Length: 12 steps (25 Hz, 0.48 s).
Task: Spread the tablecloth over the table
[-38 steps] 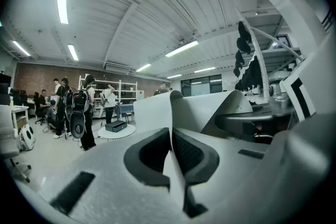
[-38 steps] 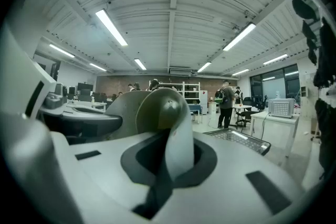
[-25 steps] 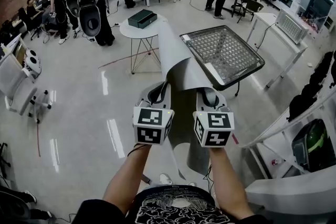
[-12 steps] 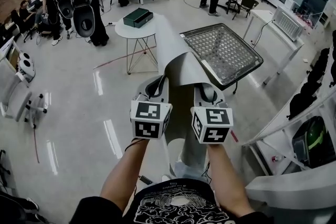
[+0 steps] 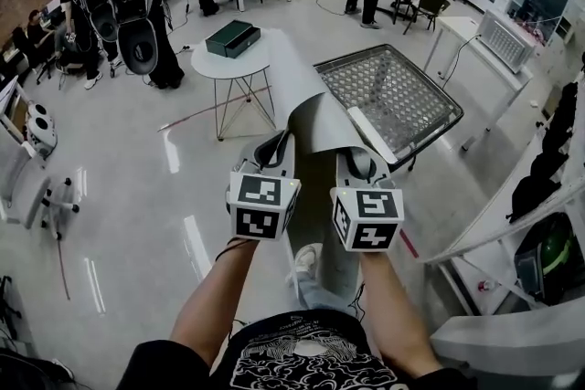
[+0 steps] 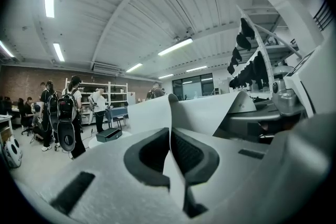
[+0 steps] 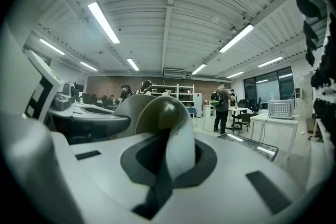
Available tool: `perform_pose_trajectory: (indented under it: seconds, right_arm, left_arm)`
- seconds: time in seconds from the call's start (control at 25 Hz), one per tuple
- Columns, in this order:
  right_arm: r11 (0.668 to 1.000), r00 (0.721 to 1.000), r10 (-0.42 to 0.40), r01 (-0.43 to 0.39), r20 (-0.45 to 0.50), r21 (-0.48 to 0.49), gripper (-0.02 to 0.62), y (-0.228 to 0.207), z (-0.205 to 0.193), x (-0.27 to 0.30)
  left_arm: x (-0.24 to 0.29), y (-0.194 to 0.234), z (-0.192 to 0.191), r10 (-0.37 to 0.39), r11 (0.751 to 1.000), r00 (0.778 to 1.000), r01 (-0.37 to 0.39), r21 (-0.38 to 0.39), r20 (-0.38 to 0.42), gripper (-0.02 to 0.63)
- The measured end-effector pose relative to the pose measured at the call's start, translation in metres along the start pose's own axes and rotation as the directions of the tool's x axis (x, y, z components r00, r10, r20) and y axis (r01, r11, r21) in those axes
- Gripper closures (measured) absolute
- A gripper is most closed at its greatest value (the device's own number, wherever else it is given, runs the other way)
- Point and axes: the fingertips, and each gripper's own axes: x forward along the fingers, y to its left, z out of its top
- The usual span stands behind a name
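Tablecloth (image 5: 315,119) comes first: a large sheet of plain grey, smooth and faintly glossy. It looks stiff enough to hold a curve, so I'd guess coated fabric rather than soft weave. It is up in the air in front of the person, pinched along one edge at two spots. The middle arches up into a rolled curl, and the rest hangs down toward the shiny floor (image 5: 137,196) by their feet.

None of it lies flat anywhere, so I'd call the job barely begun. The sheet is lifted, and all the laying and smoothing is left to do.

Just ahead and to the right stands the square tabletop (image 5: 402,87), a pale perforated grid inside a dark frame with rounded corners, on thin legs. A light strip runs along its near edge, and I can't tell whether that is cloth or frame.

The left hand-held gripper (image 5: 274,151) is clenched on the cloth's edge, the thin sheet sandwiched between its dark ribbed pads. The right hand-held gripper (image 5: 358,162) is clamped on the same edge, with the cloth bulging up over its jaws in a rounded loop.
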Motion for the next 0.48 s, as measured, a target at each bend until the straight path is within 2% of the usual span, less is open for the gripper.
perform_pose_trajectory:
  seconds: [0.48]
  right_arm:
    - [0.999,0.999,-0.031,0.032,-0.004,0.023,0.588,-0.079,0.01,0.135]
  left_arm:
    - [0.154,0.042,0.024,-0.036,0.999,0.999,0.036,0.011,-0.008,0.598]
